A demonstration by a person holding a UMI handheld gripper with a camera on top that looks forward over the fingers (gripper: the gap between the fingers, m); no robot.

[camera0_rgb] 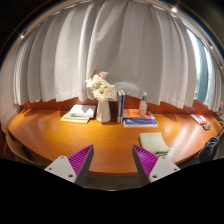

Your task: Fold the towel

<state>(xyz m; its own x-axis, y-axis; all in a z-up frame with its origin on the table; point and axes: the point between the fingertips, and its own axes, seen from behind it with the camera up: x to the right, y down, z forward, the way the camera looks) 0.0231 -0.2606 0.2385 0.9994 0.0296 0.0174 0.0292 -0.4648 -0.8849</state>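
- Table: wood, warm orange-brown, smooth, slight sheen
- Curtains: pale cloth, matt, hanging in soft folds
- Towel: light greenish cloth, matt, lying flat
- Finger pads: magenta, ribbed-looking, on pale plastic-like fingers
- Vase: white, smooth
- Books: glossy covers; open book: paper pages

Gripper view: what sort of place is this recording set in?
Likely a home study or hotel room: a curved wooden desk with books, a flower vase, and curtains behind. The gripper is open.
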